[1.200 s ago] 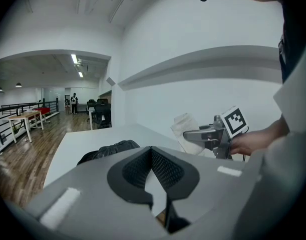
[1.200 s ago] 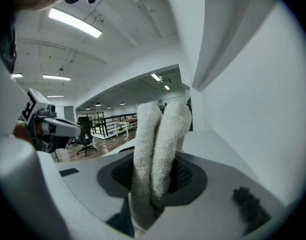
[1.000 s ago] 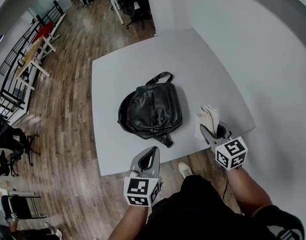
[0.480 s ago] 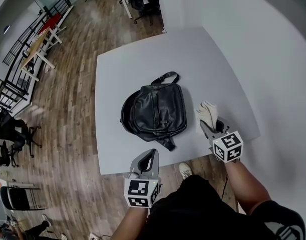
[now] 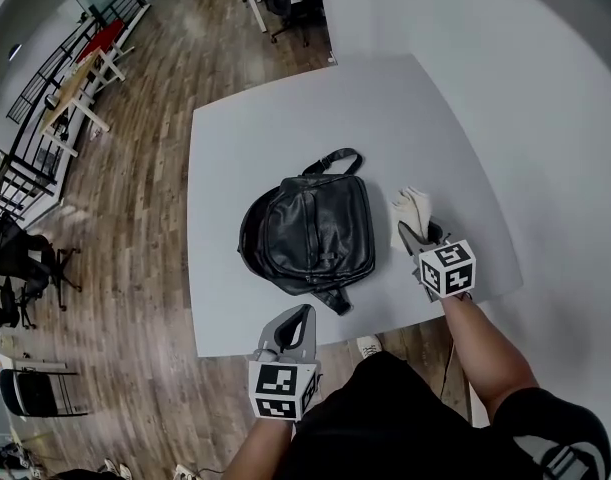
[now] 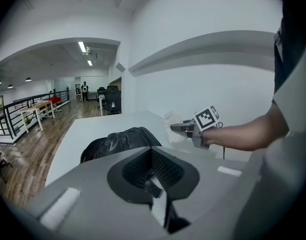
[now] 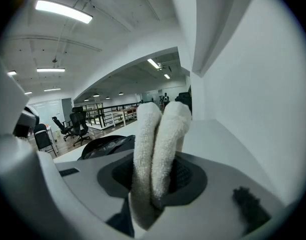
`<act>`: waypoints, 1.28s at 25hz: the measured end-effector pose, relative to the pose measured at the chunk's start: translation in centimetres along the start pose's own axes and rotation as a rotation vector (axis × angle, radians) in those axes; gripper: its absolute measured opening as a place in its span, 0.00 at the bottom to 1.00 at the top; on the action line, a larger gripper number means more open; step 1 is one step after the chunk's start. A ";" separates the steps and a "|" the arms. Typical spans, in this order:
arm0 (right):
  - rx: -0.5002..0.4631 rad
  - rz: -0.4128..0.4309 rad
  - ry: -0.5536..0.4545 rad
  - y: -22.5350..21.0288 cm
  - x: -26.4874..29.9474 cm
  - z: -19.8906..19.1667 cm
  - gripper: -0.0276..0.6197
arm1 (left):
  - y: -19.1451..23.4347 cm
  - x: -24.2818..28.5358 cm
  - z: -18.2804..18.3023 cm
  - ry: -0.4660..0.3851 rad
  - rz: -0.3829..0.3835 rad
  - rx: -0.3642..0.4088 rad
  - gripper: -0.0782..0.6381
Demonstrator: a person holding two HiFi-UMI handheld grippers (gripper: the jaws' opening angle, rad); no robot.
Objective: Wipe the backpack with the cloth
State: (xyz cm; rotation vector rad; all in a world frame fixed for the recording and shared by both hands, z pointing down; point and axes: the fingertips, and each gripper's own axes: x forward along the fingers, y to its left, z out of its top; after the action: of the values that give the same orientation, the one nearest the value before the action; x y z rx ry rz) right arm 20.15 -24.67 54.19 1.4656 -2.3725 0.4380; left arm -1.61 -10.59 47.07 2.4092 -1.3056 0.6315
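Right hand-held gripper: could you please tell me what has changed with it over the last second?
The right hand-held gripper, shut on the cloth throughout, has moved forward over the table, a little nearer the backpack. Nothing was picked up or released. The backpack stayed put; the left hand-held gripper stayed shut and empty by the near edge.

I count one table point(image 5: 285, 118), one backpack point(image 5: 310, 233) at its centre, one cloth point(image 5: 413, 208) at 3 o'clock, and two grippers: left gripper point(image 5: 301, 316) at 6, right gripper point(image 5: 415, 234) at 4.
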 end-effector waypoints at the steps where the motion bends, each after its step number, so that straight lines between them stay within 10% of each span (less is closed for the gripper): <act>1: -0.006 -0.002 0.006 -0.4 0.8 0.0 0.24 | 0.2 0.2 0.1 0.004 0.003 0.007 0.12; 5: -0.034 -0.005 0.030 -1.8 4.4 -0.4 0.24 | 1.5 0.9 0.7 0.006 0.014 -0.013 0.12; 10: 0.002 -0.001 0.086 -4.0 9.5 -2.1 0.24 | 4.0 2.5 0.9 0.003 0.012 -0.228 0.12; 32: -0.041 0.042 0.134 -3.9 15.4 -2.5 0.24 | 3.9 3.0 -1.1 0.061 0.053 -0.149 0.12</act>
State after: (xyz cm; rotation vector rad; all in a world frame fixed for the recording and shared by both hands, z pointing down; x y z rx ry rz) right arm 17.42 -37.70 63.30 1.3278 -2.2965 0.4789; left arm -3.76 -14.22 49.87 2.2266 -1.3454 0.5946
